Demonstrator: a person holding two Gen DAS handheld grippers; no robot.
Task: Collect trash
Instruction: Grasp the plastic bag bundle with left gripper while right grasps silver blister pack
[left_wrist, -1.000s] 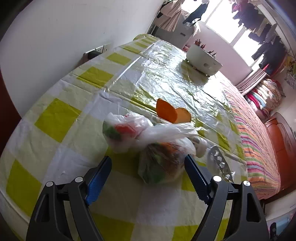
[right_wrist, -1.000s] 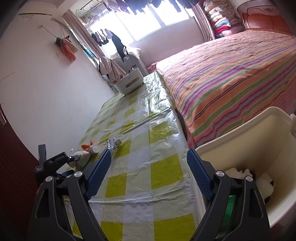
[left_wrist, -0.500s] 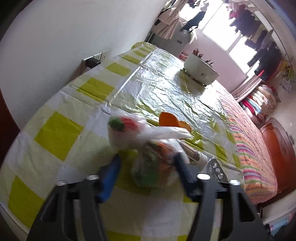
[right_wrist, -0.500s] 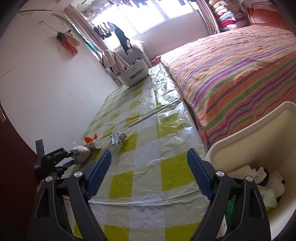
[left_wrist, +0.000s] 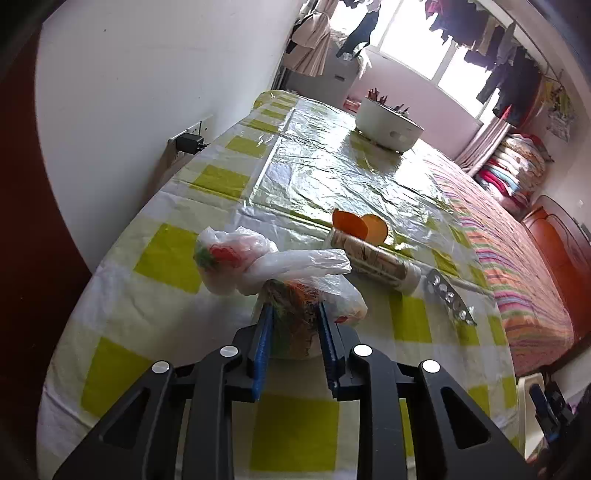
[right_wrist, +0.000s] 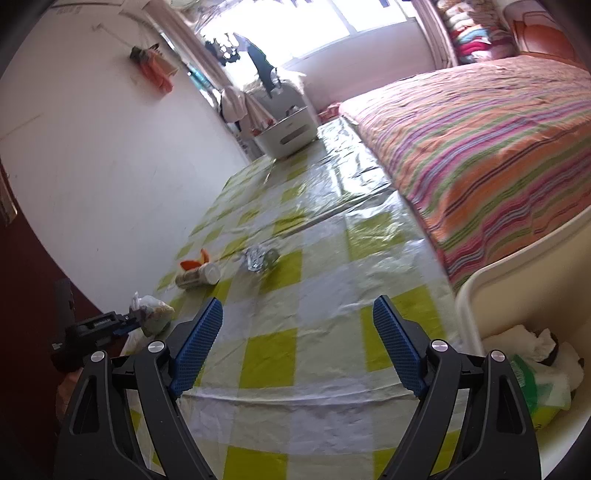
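My left gripper (left_wrist: 294, 315) is shut on a clear plastic bag of trash (left_wrist: 303, 306) with green and orange scraps inside, at the near end of the checked table. The bag's white knotted part (left_wrist: 236, 258) trails to the left. Beyond lie a small bottle (left_wrist: 376, 264), orange peels (left_wrist: 360, 225) and a foil blister strip (left_wrist: 448, 297). My right gripper (right_wrist: 297, 328) is open and empty above the table's near edge. In the right wrist view the left gripper (right_wrist: 110, 323) holds the bag (right_wrist: 155, 314) at far left. A cream trash bin (right_wrist: 524, 321) stands at right.
A white basket (left_wrist: 388, 125) stands at the table's far end. A striped bed (right_wrist: 480, 129) runs along the table's right side. A wall with a socket and plug (left_wrist: 188, 142) is to the left. The bin holds tissues and a green wrapper (right_wrist: 532, 376).
My left gripper has closed from open onto the trash bag. The right gripper has shifted left, so the bin sits further right in its view.
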